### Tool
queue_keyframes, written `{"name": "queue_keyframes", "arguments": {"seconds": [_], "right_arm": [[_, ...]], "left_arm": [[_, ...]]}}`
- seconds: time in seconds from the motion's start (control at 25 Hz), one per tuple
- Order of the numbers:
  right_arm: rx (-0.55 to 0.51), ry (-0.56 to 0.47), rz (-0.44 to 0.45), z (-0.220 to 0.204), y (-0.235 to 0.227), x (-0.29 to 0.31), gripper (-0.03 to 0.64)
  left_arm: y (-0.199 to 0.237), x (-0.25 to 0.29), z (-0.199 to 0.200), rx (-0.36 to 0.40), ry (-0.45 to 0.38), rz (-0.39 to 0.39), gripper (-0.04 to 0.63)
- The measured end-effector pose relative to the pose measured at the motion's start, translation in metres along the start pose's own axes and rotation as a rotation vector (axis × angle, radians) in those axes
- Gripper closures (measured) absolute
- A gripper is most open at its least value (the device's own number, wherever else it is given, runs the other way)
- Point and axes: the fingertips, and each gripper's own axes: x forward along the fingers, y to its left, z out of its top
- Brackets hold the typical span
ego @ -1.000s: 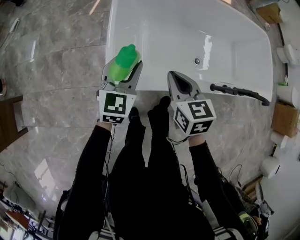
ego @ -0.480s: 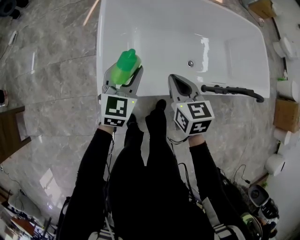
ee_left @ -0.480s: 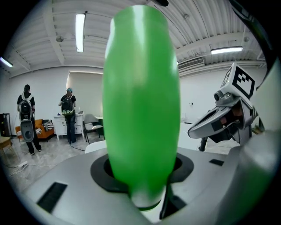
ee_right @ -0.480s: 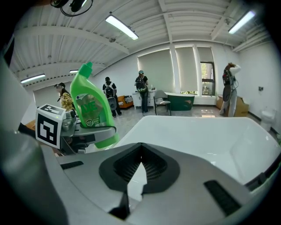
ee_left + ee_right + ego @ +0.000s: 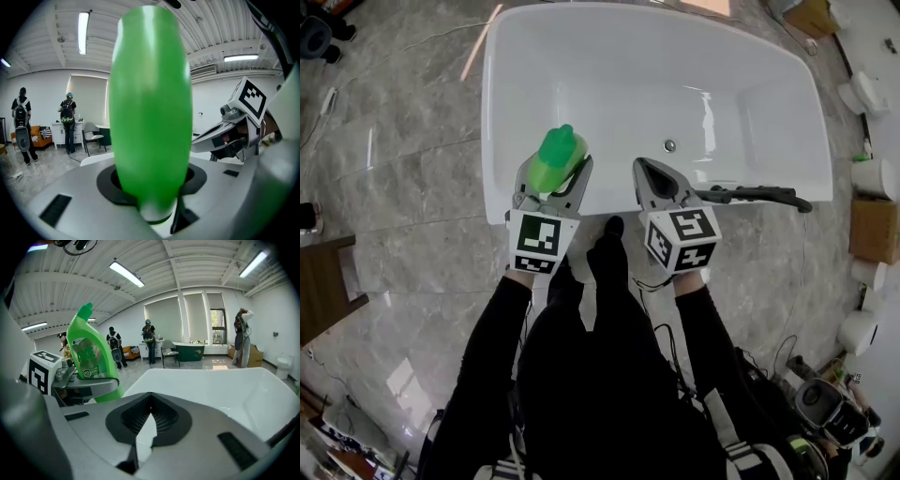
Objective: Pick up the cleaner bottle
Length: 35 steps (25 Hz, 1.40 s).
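Bottle (image 5: pixel 556 150) of glossy green plastic, tapered, sits clamped in left tool (image 5: pixel 555 171); right tool (image 5: pixel 645 169) closed, empty.

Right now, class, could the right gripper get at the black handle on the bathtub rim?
Probably yes: the right gripper holds nothing, and the black handle lies beside it on the bathtub rim with nothing between. Its jaws are together, so they must open first.

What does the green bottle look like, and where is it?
The green bottle is bright, glossy plastic with a bent neck and green cap. A label shows on its side in the right gripper view. It stands nearly upright, gripped low down between the fingers of the left gripper, over the near rim of the white bathtub. Nothing else touches it.
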Motion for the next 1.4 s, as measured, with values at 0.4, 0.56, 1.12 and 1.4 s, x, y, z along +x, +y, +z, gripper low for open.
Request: {"name": "queue_keyframes", "arguments": {"seconds": [0.4,0.56,1.12,1.4], "right_arm": [[0.035,-0.023,0.002,0.012,-0.045,-0.012,0.615],[0.033,-0.025,0.006,0.019,-0.059,-0.014,0.615],[-0.041,-0.092,0.062,0.054,-0.079,-0.011,0.615],[-0.054,-0.11,0.068,0.062,-0.088,-0.012,0.615]], "left_arm": [[-0.026,0.031,0.035,0.017,-0.018,-0.013,0.396],[-0.035,0.041,0.047,0.03,-0.023,-0.021,0.396],[-0.054,0.07,0.073,0.069,-0.029,-0.033,0.396],[-0.055,0.08,0.085,0.083,-0.036,-0.032,0.396]]}}
